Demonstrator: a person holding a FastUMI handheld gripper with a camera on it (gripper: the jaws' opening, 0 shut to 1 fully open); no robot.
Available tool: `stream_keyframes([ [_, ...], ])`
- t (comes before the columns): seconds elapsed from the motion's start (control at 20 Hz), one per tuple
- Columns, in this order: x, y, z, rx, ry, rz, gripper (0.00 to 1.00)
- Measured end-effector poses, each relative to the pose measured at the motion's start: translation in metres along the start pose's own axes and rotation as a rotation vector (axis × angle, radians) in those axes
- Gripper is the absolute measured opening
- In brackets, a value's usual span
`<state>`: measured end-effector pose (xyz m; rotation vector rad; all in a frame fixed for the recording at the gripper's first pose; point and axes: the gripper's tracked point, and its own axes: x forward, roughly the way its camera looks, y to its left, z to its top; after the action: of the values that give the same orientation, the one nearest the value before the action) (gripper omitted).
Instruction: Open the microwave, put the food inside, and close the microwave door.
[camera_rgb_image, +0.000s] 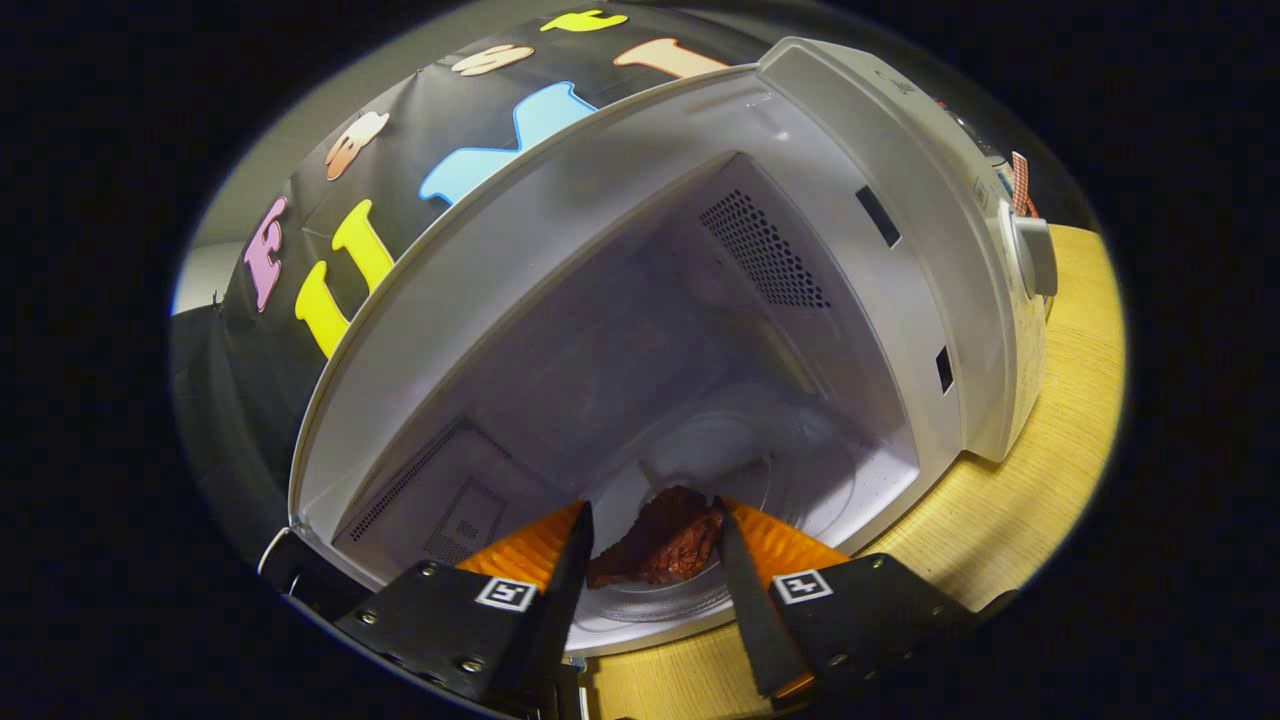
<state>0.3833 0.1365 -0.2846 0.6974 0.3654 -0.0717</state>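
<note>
The white microwave stands open on a wooden table, its pale cavity facing me. A glass turntable lies on the cavity floor. A dark red-brown piece of food sits between my fingers, low over the near edge of the turntable. My gripper is at the mouth of the cavity, and both fingers press against the sides of the food. The underside of the food is hidden, so I cannot tell whether it rests on the glass. Part of the door's edge shows at the cavity's left lower corner.
The control panel with a round knob is on the microwave's right side. The wooden table runs along the right and under the front of the microwave. Vent grilles mark the cavity walls.
</note>
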Motion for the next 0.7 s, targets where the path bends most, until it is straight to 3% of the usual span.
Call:
stream_keyframes([
  [0.1,0.0,-0.009,0.004,-0.049,-0.011,-0.053,0.99],
  [0.25,-0.003,-0.019,0.019,-0.239,-0.076,-0.107,0.97],
  [0.35,-0.008,-0.011,0.022,-0.343,-0.085,-0.082,0.97],
  [0.7,-0.054,0.02,0.032,-0.431,-0.071,0.001,0.97],
])
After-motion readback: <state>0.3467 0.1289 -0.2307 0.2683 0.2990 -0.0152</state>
